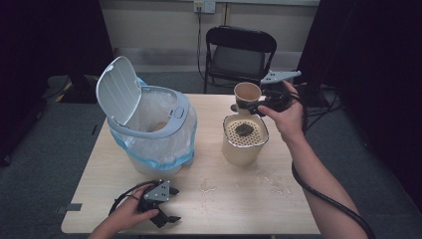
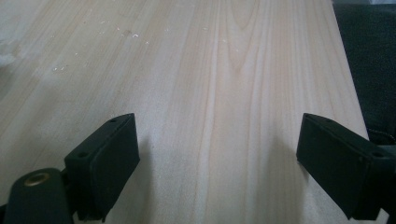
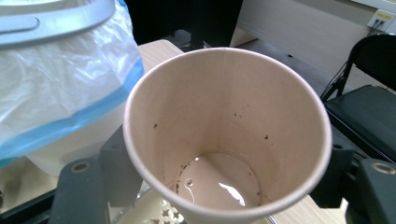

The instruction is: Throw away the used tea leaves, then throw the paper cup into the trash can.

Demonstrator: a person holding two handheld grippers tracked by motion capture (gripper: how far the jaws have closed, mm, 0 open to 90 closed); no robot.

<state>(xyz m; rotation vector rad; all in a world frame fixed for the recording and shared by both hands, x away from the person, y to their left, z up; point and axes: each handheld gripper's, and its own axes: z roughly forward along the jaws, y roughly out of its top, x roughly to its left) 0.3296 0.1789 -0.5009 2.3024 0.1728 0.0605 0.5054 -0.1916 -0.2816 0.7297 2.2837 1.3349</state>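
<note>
Right hand-held gripper (image 1: 250,107) is clamped on the paper cup (image 1: 247,94), jaws wide, one on each side of the cup wall. In the right gripper view the cup (image 3: 224,116) sits between both jaws, mouth toward the camera, with a little pale liquid and dark specks at the bottom. In the high view the cup is held off the table (image 1: 239,199), just at 12 o'clock of the strainer pot (image 1: 244,139), roughly upright.

Strainer pot stands right of table centre. Its perforated insert carries a dark lump (image 1: 244,130), could be a tea bag, can't confirm.

Bin (image 1: 149,124) stands at 9 o'clock of the pot, well apart from it. Lid (image 1: 117,89) is flipped up; the clear liner with blue edge hangs over the rim. In the right gripper view the bin (image 3: 56,70) is at 10 o'clock of the cup.

Left hand-held gripper (image 1: 164,209) rests at the near table edge, about 6 o'clock of the bin. Jaws spread wide with nothing in them; the left gripper view has bare table (image 2: 224,93) between the jaws.

Wet patches (image 1: 214,186) lie on the table at 6 o'clock of the pot. Black folding chair (image 1: 239,52) stands past the far edge.
</note>
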